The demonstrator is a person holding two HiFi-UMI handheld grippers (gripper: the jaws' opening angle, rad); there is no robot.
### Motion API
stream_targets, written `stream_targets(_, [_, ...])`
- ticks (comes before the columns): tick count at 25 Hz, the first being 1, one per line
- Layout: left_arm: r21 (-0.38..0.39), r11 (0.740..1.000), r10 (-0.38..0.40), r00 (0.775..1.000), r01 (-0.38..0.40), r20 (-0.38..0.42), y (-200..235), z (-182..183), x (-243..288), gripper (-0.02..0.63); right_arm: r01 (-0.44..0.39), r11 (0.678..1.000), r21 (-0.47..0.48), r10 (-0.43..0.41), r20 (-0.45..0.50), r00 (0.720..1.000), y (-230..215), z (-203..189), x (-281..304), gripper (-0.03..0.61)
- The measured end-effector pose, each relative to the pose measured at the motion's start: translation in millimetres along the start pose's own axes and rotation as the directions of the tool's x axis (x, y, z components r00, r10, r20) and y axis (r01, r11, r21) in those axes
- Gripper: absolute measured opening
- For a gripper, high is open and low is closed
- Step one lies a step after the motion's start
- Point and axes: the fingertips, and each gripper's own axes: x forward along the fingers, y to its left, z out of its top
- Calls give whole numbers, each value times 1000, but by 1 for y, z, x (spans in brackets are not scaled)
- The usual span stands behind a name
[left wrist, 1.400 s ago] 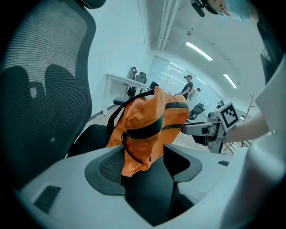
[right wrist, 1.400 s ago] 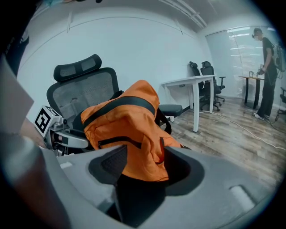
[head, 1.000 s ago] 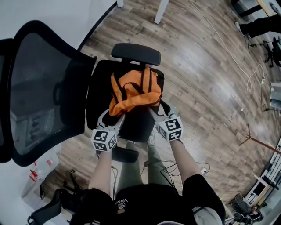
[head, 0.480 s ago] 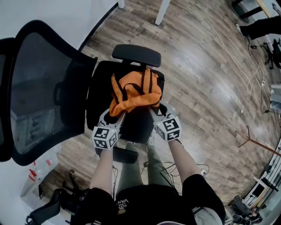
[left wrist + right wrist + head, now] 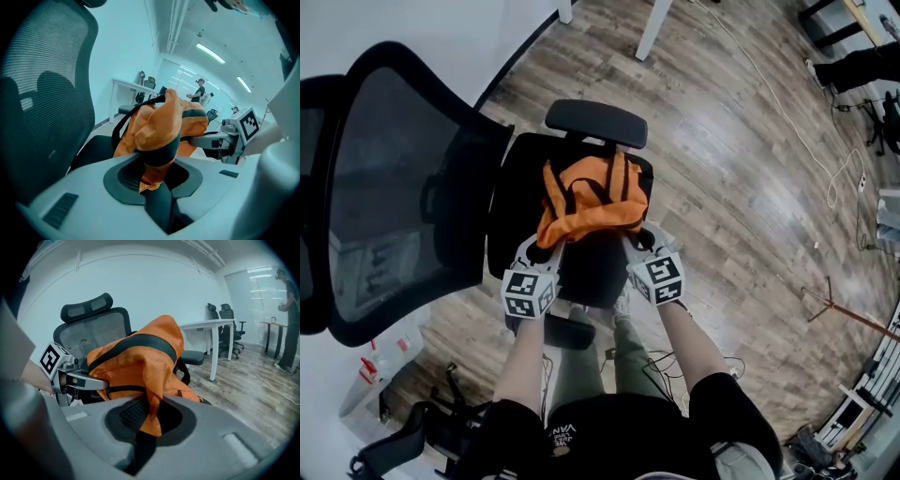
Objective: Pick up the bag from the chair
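Note:
An orange bag [image 5: 589, 199] with black straps is over the black seat of an office chair [image 5: 521, 208]; whether it rests on the seat or hangs just above cannot be told. My left gripper [image 5: 549, 244] is shut on the bag's near left corner, where orange fabric [image 5: 157, 140] is pinched between the jaws. At the near right corner my right gripper [image 5: 636, 236] is shut on the bag too, with a fold of fabric [image 5: 152, 399] in its jaws. Each gripper view shows the other gripper [image 5: 234, 133] [image 5: 70, 376] across the bag.
The chair's tall mesh backrest [image 5: 389, 187] stands at the left and its far armrest [image 5: 596, 122] lies just beyond the bag. The near armrest [image 5: 564, 330] is under my forearms. White table legs [image 5: 656, 23] stand at the back. Cables [image 5: 825, 159] trail over the wooden floor at right.
Both grippers stay shut on the bag's near corners and have shifted slightly farther from me. The bag's bulk looks a little more bunched and raised.

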Motion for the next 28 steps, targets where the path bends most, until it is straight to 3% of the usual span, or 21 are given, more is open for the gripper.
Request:
stream_targets(8, [40, 999, 1, 1000, -2, 25, -8, 16, -12, 72, -11, 1000, -22, 11, 12, 1000, 9, 14, -13, 23])
stream_targets(28, [95, 995, -23, 996, 16, 81, -31, 64, -56, 66, 24, 1000, -19, -23, 51, 998, 32, 58, -57, 20])
